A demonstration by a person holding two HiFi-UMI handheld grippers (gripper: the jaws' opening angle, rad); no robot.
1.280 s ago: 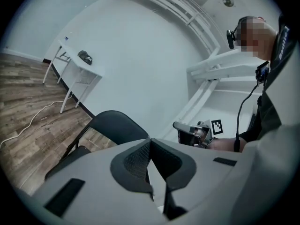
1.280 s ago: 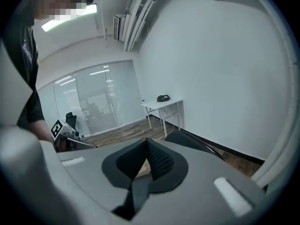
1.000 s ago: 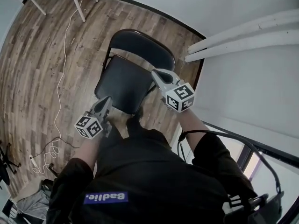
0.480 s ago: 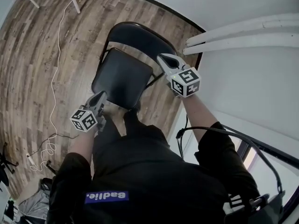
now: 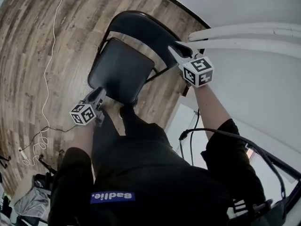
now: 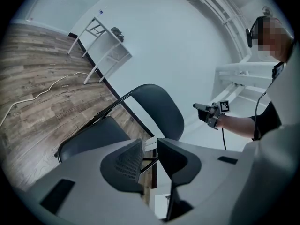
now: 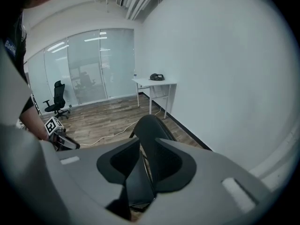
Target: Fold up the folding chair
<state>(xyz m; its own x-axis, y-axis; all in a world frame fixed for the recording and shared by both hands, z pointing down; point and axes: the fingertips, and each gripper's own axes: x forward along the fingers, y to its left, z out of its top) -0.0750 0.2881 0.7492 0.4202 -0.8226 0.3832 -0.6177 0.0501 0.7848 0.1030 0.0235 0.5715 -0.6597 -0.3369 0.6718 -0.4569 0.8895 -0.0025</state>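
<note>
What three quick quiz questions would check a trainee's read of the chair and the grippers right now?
1. True or false: the folding chair is already folded flat.
2. What lies on the wood floor to the chair's left in the head view? A) white cable B) red ball C) cardboard box
3. Which gripper is up by the backrest?
Key: 1 false, it stands open. 2 A. 3 the right gripper; its jaws have just been opening and clamp nothing, and the backrest only shows through the gap.
</note>
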